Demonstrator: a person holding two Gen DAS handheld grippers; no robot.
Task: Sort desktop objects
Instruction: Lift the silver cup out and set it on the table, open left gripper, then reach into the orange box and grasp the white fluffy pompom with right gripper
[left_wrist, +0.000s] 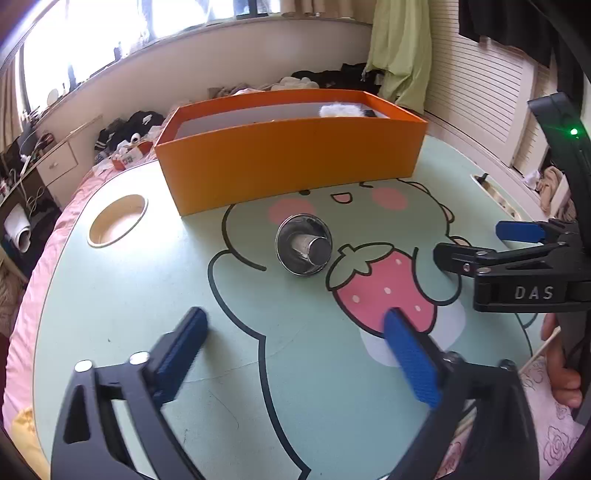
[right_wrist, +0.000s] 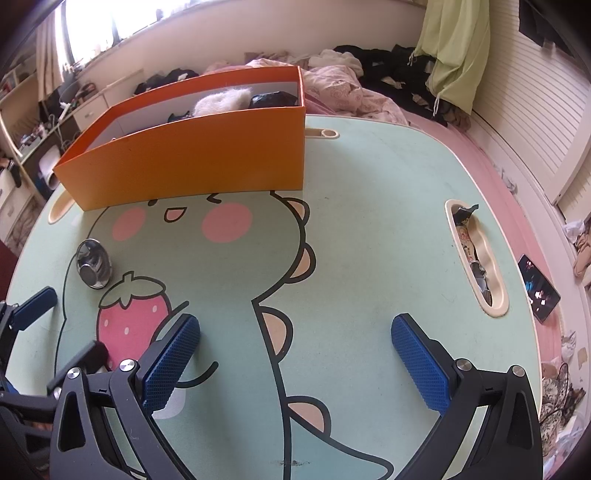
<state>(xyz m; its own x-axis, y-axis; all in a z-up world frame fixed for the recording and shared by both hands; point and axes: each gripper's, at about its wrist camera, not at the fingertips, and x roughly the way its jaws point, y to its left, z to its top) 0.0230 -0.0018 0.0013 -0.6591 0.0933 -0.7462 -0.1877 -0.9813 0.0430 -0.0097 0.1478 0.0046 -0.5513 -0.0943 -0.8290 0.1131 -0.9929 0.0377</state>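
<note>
Blue, ribbed rubber pads face each other across a wide gap on the left gripper (left_wrist: 295, 339): its fingers are spread fully, with nothing between them but the printed tabletop. The right gripper (right_wrist: 295, 354) is the same, fingers wide apart and empty, hovering over the dinosaur drawing on the near half of the mint-green table (right_wrist: 369, 184).

Just beyond the left gripper's fingertips, toward the far side, a small shiny metal cup (left_wrist: 303, 243) lies on its side beside the printed strawberry, its mouth turned away and its base toward the gripper. It is clear of both pads and touches neither. It looks to be the only loose object left on the table surface.

Farther back stands the orange box (left_wrist: 288, 158), its long wall across the far part of the table. Inside, toward its right end, sit a fluffy white bundle (right_wrist: 221, 99) and something dark and glossy (right_wrist: 273, 99); another dark item shows just left of them, too hidden to name.

By my reading the sorting is well along: several things are already boxed, and the cup remains to be picked up and dropped in.

At the table's right edge a long cream slot (right_wrist: 476, 258) holds small bits and wrappers; at the far left is a round recess (left_wrist: 117, 220), apparently empty.
</note>
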